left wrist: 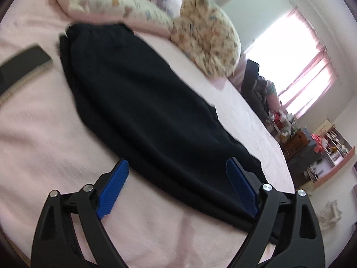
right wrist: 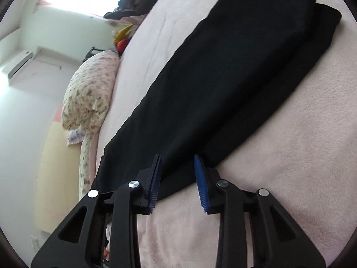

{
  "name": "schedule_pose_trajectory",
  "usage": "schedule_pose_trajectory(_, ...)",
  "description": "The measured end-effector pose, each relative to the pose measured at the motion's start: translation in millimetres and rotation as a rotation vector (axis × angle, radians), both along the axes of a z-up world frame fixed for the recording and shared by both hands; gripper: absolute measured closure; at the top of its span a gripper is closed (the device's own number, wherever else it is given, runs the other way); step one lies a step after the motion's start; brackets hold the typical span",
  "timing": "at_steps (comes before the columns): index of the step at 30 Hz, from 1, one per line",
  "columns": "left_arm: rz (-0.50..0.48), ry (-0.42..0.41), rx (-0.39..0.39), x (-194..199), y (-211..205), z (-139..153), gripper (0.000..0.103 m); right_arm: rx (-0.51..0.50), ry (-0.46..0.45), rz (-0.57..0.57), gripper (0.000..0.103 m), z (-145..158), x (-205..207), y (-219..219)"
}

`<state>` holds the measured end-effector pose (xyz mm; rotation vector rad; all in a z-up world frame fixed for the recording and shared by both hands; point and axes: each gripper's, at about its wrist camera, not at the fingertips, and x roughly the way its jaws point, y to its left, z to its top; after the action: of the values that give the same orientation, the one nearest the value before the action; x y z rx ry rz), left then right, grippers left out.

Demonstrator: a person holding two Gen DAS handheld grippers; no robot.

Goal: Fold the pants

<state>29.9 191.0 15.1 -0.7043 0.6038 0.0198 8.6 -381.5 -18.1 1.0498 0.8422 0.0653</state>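
Black pants (left wrist: 145, 100) lie flat and lengthwise on a pink blanket (left wrist: 44, 134), folded leg over leg. My left gripper (left wrist: 177, 164) hovers low over one end of them, its blue pads (left wrist: 116, 183) spread wide apart with the fabric's edge lying between them, untouched. In the right wrist view the pants (right wrist: 223, 78) stretch away towards the upper right. My right gripper (right wrist: 177, 156) sits at their near edge, half closed, with a strip of black cloth between its fingers (right wrist: 200, 174); the pads do not visibly press on it.
Floral pillows (left wrist: 111, 2) (left wrist: 207, 33) line the bed's far side, one pillow (right wrist: 89, 93) also showing in the right wrist view. A flat dark object (left wrist: 22, 64) lies on the blanket left of the pants. A clothes pile (left wrist: 256, 84) and cluttered shelves (left wrist: 323, 151) lie beyond the bed.
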Motion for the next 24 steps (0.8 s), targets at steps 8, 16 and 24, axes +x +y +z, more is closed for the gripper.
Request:
schedule_pose_trajectory(8,0.028,-0.016,-0.017,-6,4,-4,0.007,-0.047,-0.064,-0.108,0.098,0,7,-8)
schedule_pose_trajectory(16,0.024,-0.025,0.003,-4,-1,-2,0.006,-0.018,-0.201,-0.168,0.1,22,-34,-18)
schedule_pose_trajectory(24,0.026,-0.012,-0.019,-2,2,-4,0.006,-0.069,-0.002,-0.114,0.091,0,-17,-20)
